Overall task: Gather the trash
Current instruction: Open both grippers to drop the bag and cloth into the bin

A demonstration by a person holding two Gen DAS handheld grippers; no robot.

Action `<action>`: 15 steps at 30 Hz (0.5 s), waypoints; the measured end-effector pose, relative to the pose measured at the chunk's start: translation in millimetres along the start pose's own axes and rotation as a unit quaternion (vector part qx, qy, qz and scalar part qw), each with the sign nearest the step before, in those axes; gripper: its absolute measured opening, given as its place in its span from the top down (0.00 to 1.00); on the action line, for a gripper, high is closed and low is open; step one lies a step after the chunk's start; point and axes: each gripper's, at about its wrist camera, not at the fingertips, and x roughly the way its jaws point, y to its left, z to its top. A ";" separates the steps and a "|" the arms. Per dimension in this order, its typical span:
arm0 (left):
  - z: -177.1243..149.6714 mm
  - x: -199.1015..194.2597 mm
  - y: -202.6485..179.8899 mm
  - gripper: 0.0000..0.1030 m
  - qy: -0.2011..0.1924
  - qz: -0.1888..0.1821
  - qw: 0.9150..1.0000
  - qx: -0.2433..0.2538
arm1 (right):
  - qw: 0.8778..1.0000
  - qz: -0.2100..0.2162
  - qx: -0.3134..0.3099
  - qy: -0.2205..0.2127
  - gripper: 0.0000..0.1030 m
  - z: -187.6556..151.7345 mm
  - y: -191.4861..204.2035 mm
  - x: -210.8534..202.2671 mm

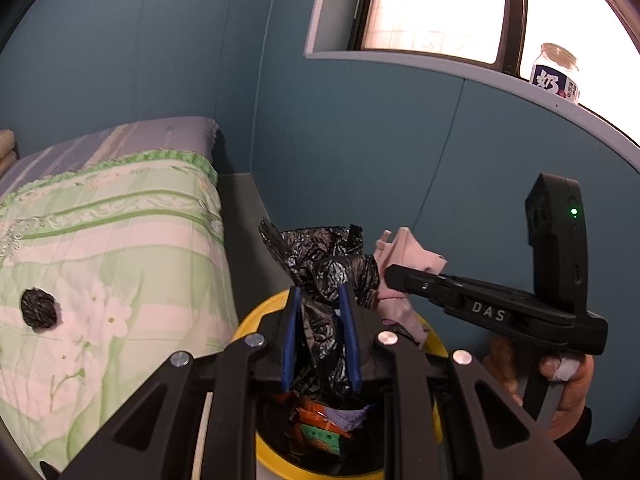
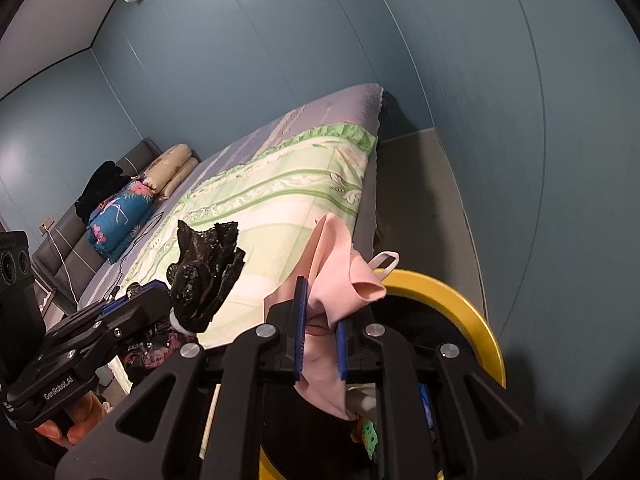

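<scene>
My left gripper (image 1: 320,300) is shut on a crumpled black plastic bag (image 1: 324,264) and holds it above the yellow-rimmed trash bin (image 1: 250,322). The same bag (image 2: 206,276) shows at the left of the right wrist view, with the left gripper (image 2: 160,292) behind it. My right gripper (image 2: 322,312) is shut on a pink mask-like piece (image 2: 340,268) with a white ear loop, over the bin's yellow rim (image 2: 460,304). From the left wrist view, the right gripper (image 1: 394,274) reaches in from the right, holding the pink piece (image 1: 404,248). Wrappers (image 1: 320,428) lie inside the bin. A small black wad (image 1: 38,308) rests on the bed.
A bed with a green floral cover (image 1: 112,240) stands left of the bin, with pillows and folded bedding (image 2: 120,216) at its head. Blue walls close in behind and right. A jar (image 1: 556,72) stands on the window sill. A person's hand (image 1: 568,392) grips the right tool.
</scene>
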 end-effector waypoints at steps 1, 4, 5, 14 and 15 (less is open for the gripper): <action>-0.8 2.8 0.3 0.82 0.003 -0.002 1.000 -0.002 | 1.000 0.000 0.001 0.003 0.89 -0.8 -0.8 2.4; -0.4 10.8 1.6 0.82 0.011 -0.008 1.000 -0.005 | 1.000 0.001 0.005 0.009 0.88 -4.0 -3.7 8.3; -1.1 12.3 2.3 0.82 0.013 -0.011 1.000 -0.006 | 1.000 0.001 0.007 0.011 0.88 -4.6 -5.0 9.6; -5.7 19.8 8.4 0.68 0.021 -0.017 0.999 -0.021 | 1.000 -0.012 0.011 0.020 0.88 -7.3 -12.3 21.6; -6.0 19.7 8.7 0.67 0.020 -0.016 0.999 -0.022 | 1.000 -0.013 0.012 0.020 0.88 -6.9 -13.0 21.9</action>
